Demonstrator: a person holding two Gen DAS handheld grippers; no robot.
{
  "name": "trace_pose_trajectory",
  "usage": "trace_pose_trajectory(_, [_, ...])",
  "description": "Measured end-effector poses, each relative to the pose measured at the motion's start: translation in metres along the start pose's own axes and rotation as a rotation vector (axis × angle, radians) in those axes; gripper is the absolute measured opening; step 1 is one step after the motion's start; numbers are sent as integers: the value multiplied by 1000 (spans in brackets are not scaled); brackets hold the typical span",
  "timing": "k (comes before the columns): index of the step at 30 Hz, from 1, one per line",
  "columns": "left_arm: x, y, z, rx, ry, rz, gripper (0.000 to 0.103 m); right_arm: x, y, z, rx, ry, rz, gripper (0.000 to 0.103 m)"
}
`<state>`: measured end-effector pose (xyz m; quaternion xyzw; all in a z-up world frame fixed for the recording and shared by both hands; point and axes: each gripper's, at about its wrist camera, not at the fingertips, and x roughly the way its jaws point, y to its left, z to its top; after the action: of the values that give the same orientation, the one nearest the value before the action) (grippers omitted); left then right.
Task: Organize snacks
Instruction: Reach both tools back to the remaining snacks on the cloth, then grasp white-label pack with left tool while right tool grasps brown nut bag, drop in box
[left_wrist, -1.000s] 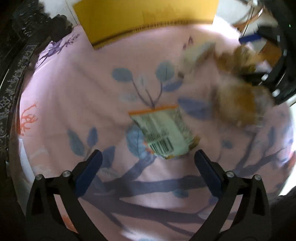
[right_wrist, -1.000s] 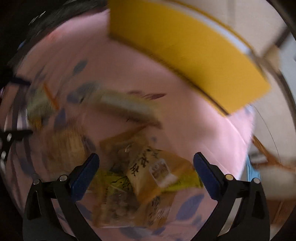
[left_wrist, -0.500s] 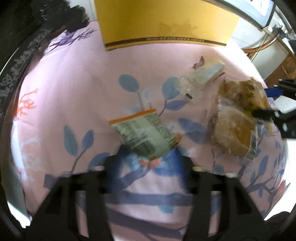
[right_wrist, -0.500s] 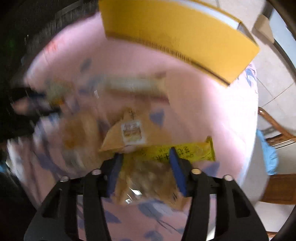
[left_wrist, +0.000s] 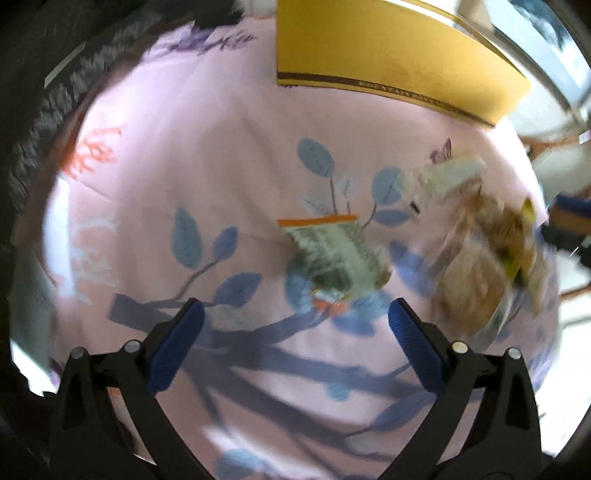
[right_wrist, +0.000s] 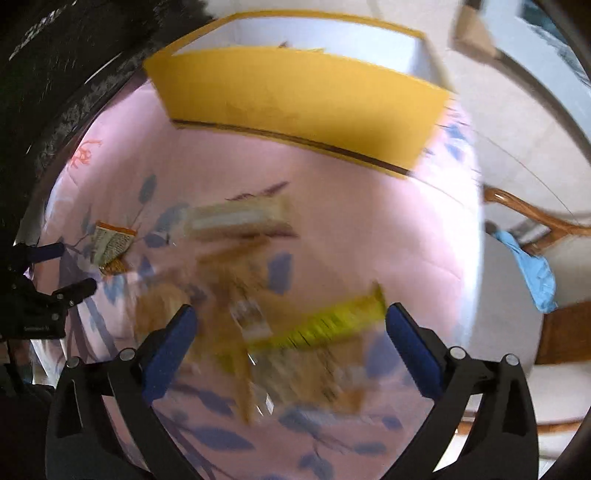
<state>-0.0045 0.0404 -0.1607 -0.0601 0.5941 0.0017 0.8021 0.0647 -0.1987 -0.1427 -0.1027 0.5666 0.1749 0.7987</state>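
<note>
A: Left gripper (left_wrist: 295, 314)?
B: Jaws wide, nothing between; green packet (left_wrist: 332, 254) lies on the pink cloth (left_wrist: 221, 147) just ahead

A: Right gripper (right_wrist: 291, 317)?
B: Jaws opening, empty, above the blurred snack pile (right_wrist: 295, 339); yellow box (right_wrist: 295, 96) at the cloth's far edge

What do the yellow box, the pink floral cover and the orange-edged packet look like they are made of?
Yellow box: probably cardboard, matte, with thin flat walls and a white inside. Pink floral cover: woven cloth by the look, matte, with soft creases and a printed leaf pattern. Orange-edged packet: likely thin plastic film with printed text; motion blur hides any gloss.
</note>
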Motion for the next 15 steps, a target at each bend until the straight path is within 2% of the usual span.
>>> trace_pose_trajectory(2, [11,-3,5,-38,44,-13,101,27,19,14,-73,63,50,102])
trace_pose_trajectory(4, [24,-2,9,-82,76,-6,101,45,35,19,-102,121,29,102])
trace_pose_trajectory(6, [30,-9,8,-61,79,35,101,56,34,21,-96,122,74,100])
trace_pose_trajectory(7, [33,-14,7,-29,93,66,101,56,31,21,-75,107,85,94])
trace_pose_trajectory(8, [33,-18,6,-14,92,81,98,58,27,22,-37,102,81,66])
trace_pose_trajectory(9, [30,-19,5,-27,79,75,97,60,26,21,-25,119,74,64])
trace_pose_trajectory(10, [29,-20,5,-32,75,76,89,58,28,20,-29,104,49,64])
trace_pose_trajectory(11, [26,-21,7,-30,64,74,72,56,33,18,-47,97,18,63])
trace_pose_trajectory(12, [21,-21,9,-18,39,68,62,55,37,16,-58,89,7,61])
trace_pose_trajectory(13, [18,-22,9,-4,34,56,45,53,40,14,-63,78,-1,60])
trace_pose_trajectory(14, [17,-23,10,9,35,62,33,49,43,12,-62,60,-8,59])
trace_pose_trajectory(15, [16,-25,10,21,38,82,31,46,45,12,-56,46,-9,57])
